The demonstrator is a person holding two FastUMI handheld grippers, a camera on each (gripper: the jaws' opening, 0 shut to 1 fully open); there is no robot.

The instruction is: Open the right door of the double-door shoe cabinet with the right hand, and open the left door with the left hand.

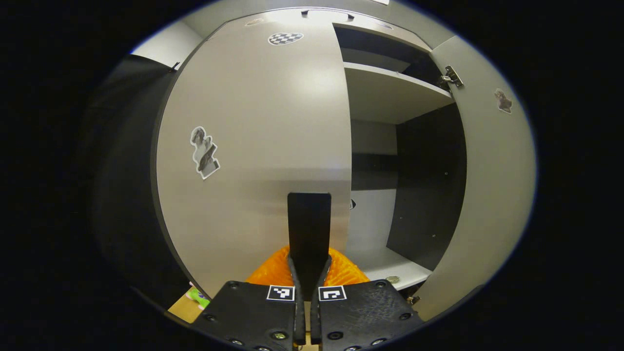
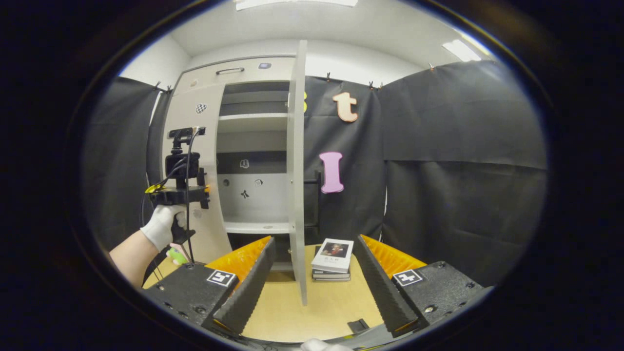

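While the right door [image 2: 296, 170] stands swung out edge-on at centre frame of the right gripper view, exposing the shelves [image 2: 253, 117], the left door [image 1: 253, 146] remains closed across the left gripper view; half the task is judged done. Left gripper [image 1: 309, 243], fingers clenched together, points at that door's inner edge. Right gripper [image 2: 312, 273] is released, spread wide, low in frame beside books [image 2: 333, 259].

Left view near cabinet [image 1: 253, 146]; right view farther back.
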